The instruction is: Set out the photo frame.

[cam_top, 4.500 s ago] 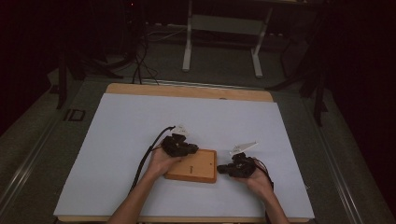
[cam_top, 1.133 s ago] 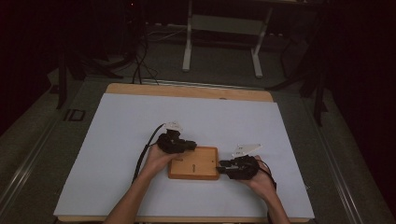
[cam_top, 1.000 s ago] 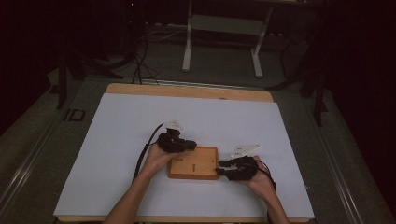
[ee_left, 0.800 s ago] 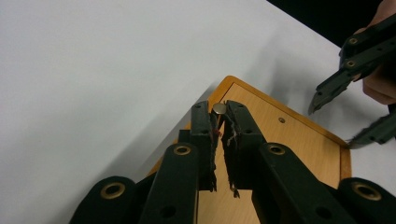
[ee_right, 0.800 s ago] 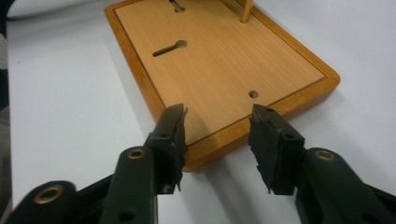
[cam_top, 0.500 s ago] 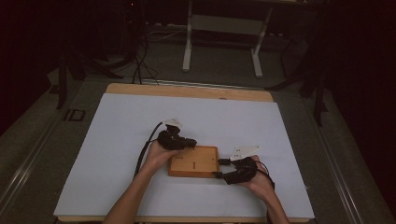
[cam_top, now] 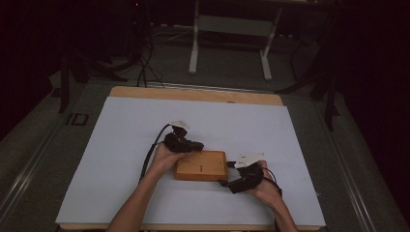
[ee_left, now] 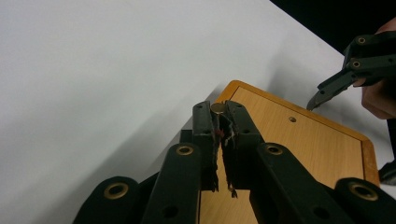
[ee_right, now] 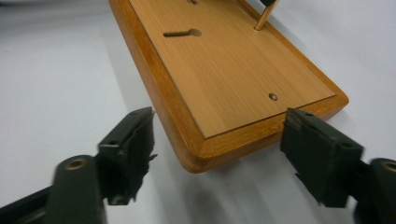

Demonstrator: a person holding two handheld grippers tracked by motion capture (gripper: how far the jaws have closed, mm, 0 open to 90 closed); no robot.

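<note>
**Board between my two tools, peg pinched at its far corner**

The wooden board (cam_top: 200,165) lies flat on the white table cover (cam_top: 121,145), long axis running side to side in the high view, right between my hands. My left gripper (ee_left: 218,114) sits at the board's upper left corner with its jaws shut on a small brass-coloured peg (ee_left: 216,108), which in the right gripper view stands up from the board near its far edge (ee_right: 263,16). My right gripper (ee_right: 219,135) is at the opposite short end; its jaws have just been opening and now stand wide, one pad on either side of the near corner, touching nothing and holding nothing. So the board lies straight ahead of the right tool, between its jaws, and the peg is the left hand's business. The board's top shows a short slot (ee_right: 180,33) and a small hole (ee_right: 273,97); both look empty.
</note>
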